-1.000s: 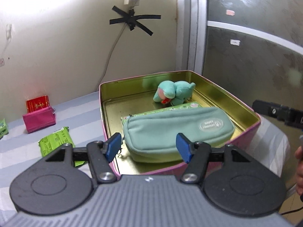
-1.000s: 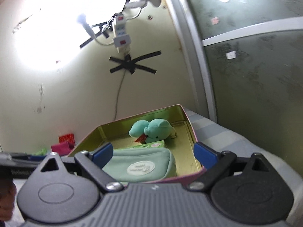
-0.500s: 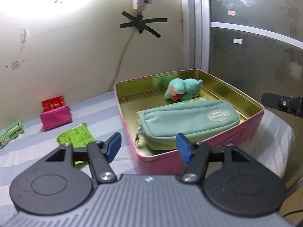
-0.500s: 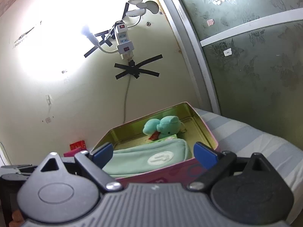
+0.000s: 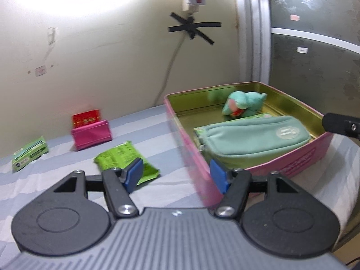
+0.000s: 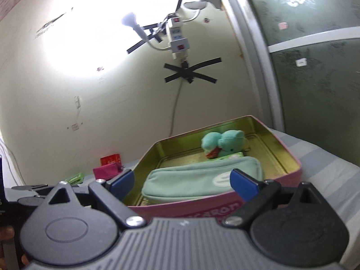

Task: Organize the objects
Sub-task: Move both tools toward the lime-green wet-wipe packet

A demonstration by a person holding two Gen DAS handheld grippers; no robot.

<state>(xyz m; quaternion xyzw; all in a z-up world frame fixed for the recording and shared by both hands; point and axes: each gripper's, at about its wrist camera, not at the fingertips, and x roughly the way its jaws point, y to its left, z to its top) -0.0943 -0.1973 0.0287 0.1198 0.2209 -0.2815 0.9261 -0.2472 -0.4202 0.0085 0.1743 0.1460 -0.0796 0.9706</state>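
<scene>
Left wrist view: we have pulled back from pink tin (image 5: pixel 299 164), striped bed (image 5: pixel 56 186) now wider | teal pouch (image 5: pixel 252 139) and plush (image 5: pixel 244 104) stay inside | green packet (image 5: pixel 121 159) nearer left gripper (image 5: pixel 176 175), spread, empty | right gripper (image 6: pixel 183 183) spread, empty

**Both grippers apart, holding nothing**

We hold our left gripper (image 5: pixel 176 175) low in the frame's centre, blue pads spread — nothing between them. Our right gripper (image 6: pixel 183 184) sits likewise at lower centre, jaws wide and empty; its dark tip shows at the left view's right edge.
</scene>
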